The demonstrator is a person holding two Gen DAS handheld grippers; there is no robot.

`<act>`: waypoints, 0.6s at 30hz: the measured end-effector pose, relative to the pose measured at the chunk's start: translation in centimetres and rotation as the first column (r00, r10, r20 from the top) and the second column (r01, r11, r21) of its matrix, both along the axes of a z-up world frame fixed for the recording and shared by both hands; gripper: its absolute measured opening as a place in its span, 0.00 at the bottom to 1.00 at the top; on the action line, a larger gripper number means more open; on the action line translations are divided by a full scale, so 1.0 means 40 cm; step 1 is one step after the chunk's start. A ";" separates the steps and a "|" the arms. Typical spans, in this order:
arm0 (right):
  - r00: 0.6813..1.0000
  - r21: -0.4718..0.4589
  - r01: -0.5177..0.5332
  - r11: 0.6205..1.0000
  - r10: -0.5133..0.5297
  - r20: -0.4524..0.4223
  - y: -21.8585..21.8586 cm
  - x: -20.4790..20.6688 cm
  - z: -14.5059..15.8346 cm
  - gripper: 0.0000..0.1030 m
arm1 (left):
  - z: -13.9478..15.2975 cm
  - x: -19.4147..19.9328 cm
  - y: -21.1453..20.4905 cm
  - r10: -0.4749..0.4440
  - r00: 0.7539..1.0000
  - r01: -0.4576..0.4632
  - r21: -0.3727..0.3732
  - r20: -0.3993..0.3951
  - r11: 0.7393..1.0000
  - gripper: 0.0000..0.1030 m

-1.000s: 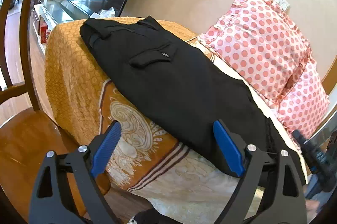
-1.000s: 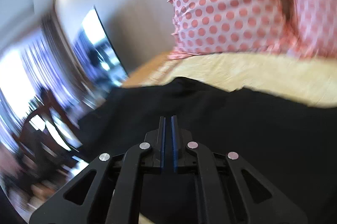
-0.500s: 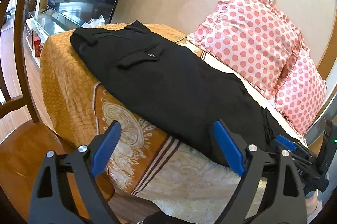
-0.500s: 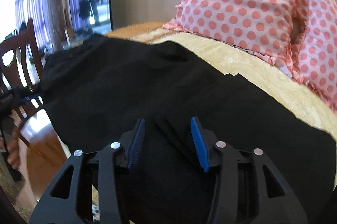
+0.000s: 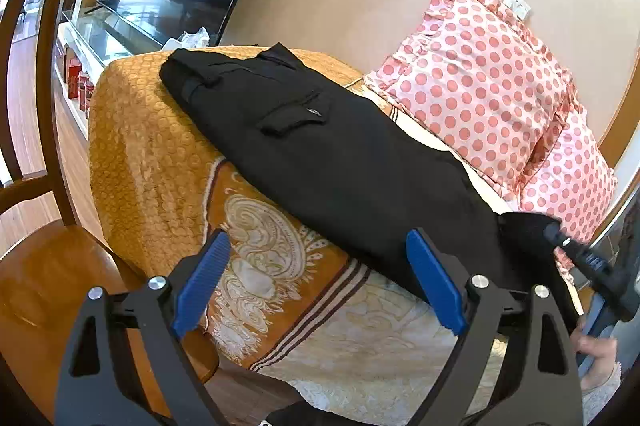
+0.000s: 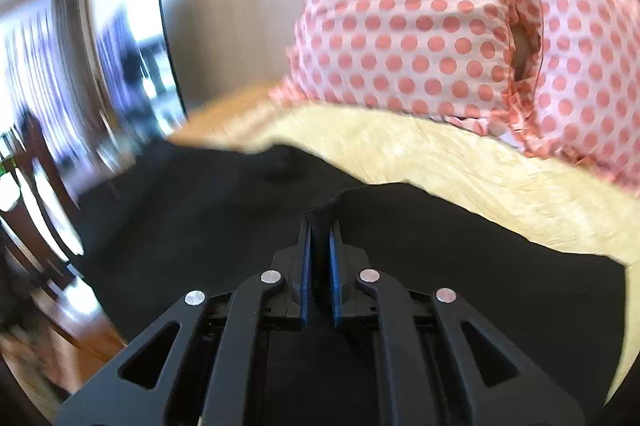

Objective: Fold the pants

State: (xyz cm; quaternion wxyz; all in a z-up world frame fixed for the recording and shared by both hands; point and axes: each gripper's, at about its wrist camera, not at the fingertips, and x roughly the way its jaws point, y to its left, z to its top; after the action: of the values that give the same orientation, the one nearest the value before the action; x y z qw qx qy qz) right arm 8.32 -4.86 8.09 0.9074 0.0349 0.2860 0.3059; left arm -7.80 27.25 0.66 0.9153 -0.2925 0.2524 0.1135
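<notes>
Right wrist view shows the right gripper (image 6: 320, 250) pinching a thin ridge of the black pants (image 5: 320, 154), which lie lengthwise on the bed (image 5: 152, 146); the left gripper (image 5: 316, 286) hangs wide apart, empty. That shallow bite could slip once lifted, dropping the hem.

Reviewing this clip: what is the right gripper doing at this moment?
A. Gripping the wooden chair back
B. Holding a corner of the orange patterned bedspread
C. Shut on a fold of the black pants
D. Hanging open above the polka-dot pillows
C: in the right wrist view the right gripper has its blue pads closed on a raised fold of the black pants, while the left gripper hangs open.
</notes>
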 end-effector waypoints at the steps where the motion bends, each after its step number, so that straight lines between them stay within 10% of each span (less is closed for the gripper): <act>1: 0.999 0.050 -0.032 0.998 0.033 -0.016 -0.001 -0.003 0.005 0.08 | -0.001 0.000 0.005 0.004 1.000 -0.004 -0.005 0.000 1.000 0.87; 5: 0.979 0.027 -0.195 0.980 0.196 -0.050 0.096 -0.052 -0.043 0.08 | -0.007 0.002 0.015 0.011 1.000 -0.011 -0.027 0.001 1.000 0.87; 18: 0.965 0.024 -0.207 0.978 0.208 -0.159 0.146 -0.058 -0.152 0.12 | -0.009 0.037 0.062 -0.045 0.998 0.052 -0.206 0.037 0.977 0.86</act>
State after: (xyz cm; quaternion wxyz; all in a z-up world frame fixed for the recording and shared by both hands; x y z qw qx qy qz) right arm 5.99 1.00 2.01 0.8442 0.0327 0.3593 0.3964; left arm -6.32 29.71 0.31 0.8863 -0.3817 0.2553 0.0597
